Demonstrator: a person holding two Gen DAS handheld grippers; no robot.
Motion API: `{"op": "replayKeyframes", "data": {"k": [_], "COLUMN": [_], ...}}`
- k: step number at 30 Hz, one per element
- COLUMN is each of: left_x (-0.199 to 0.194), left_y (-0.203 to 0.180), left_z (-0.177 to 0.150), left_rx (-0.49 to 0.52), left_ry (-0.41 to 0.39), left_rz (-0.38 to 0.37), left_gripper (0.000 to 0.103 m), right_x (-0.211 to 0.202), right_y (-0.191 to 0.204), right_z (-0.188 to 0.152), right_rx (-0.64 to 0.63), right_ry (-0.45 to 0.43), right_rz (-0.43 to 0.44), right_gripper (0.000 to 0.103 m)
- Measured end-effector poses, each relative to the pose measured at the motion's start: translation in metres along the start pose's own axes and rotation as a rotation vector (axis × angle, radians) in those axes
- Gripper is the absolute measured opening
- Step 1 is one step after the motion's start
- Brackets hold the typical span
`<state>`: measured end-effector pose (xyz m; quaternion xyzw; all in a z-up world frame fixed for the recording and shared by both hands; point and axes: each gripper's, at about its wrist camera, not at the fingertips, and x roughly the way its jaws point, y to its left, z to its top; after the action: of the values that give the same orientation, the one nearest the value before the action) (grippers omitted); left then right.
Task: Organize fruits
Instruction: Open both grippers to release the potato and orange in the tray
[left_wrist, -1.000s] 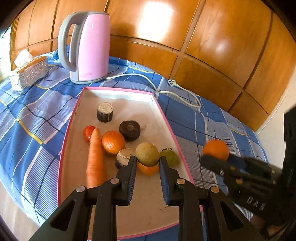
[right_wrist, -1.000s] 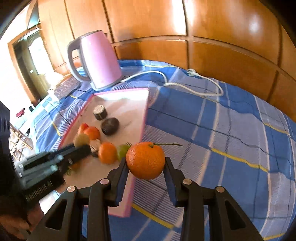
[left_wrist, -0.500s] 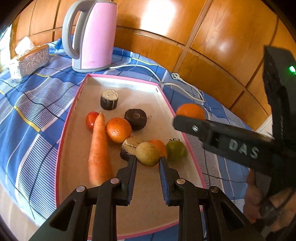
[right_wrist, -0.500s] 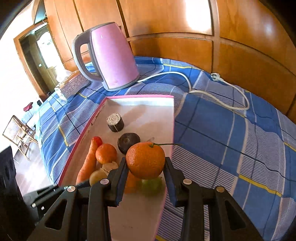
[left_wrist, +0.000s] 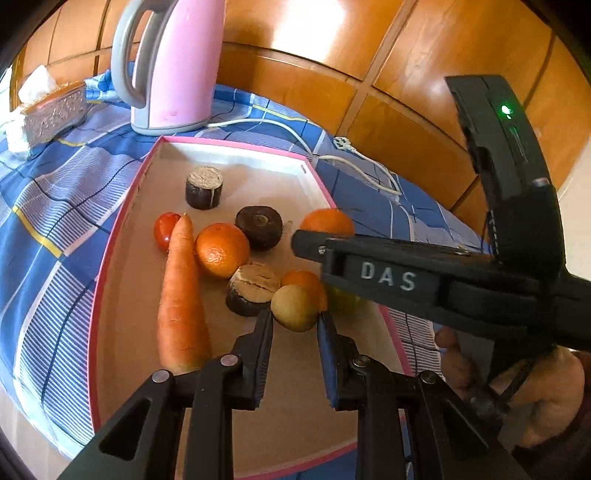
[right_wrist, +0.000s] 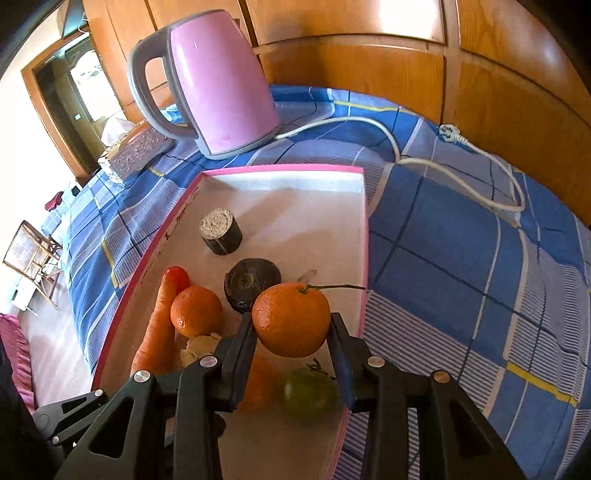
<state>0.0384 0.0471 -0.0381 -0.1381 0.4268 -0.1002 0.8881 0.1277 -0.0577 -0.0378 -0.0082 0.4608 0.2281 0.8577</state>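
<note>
Wood-panelled wall (right_wrist: 369, 55) behind; blue plaid cloth (right_wrist: 461, 258) covers the tabletop. Pink-rimmed tray (right_wrist: 288, 168) sits on the cloth, pink electric kettle (right_wrist: 218, 81) at its 12 o'clock edge, white cord (right_wrist: 461, 166) trailing off toward 2 o'clock. Silver tissue box (left_wrist: 51, 114) at 10 o'clock of the tray.

Right tongs (right_wrist: 293, 325) pinching a stemmed mandarin (right_wrist: 291, 319), both pads on its sides, held above the tray's right half. In the left wrist view the right tongs reach in from 3 o'clock, the mandarin showing just past the tip, a hand (left_wrist: 517, 391) gripping the handle.

Left tongs (left_wrist: 295, 325) squeezed to their narrowest, nothing gripped; a yellow-green round fruit (left_wrist: 293, 308) lies just beyond the tips.

In the tray: carrot (left_wrist: 181, 295) along the left side, cherry tomato (left_wrist: 166, 230) touching its tip, orange (left_wrist: 221, 249) just right of the carrot, three dark cylindrical pieces (left_wrist: 204, 186) (left_wrist: 258, 225) (left_wrist: 253, 288), a small orange fruit (left_wrist: 304, 282), a green tomato (right_wrist: 308, 393) under the right tongs.
</note>
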Motion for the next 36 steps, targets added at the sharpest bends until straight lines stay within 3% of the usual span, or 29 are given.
{"op": "replayKeyframes", "data": {"k": [16, 21, 24, 29, 36], "left_x": [0.001, -0.001, 0.0, -0.006, -0.012], "left_y": [0.005, 0.002, 0.0, 0.004, 0.004], "left_z": [-0.005, -0.005, -0.005, -0.002, 0.003], "left_rx": [-0.015, -0.014, -0.005, -0.011, -0.013], "left_ry": [0.012, 0.008, 0.009, -0.009, -0.03], "left_rz": [0.011, -0.018, -0.006, 0.023, 0.055], "left_gripper": [0.025, 0.025, 0.025, 0.025, 0.025], "right_x": [-0.01, -0.02, -0.013, -0.003, -0.021], "right_y": [-0.004, -0.007, -0.004, -0.004, -0.006], "right_z": [-0.003, -0.008, -0.008, -0.009, -0.014], "right_rx": [0.011, 0.027, 0.021, 0.025, 0.049], "right_ry": [-0.029, -0.054, -0.03, -0.011, -0.041], "right_rz": [0.017, 0.016, 0.02, 0.006, 0.014], "right_gripper": [0.042, 0.041, 0.035, 0.035, 0.035]}}
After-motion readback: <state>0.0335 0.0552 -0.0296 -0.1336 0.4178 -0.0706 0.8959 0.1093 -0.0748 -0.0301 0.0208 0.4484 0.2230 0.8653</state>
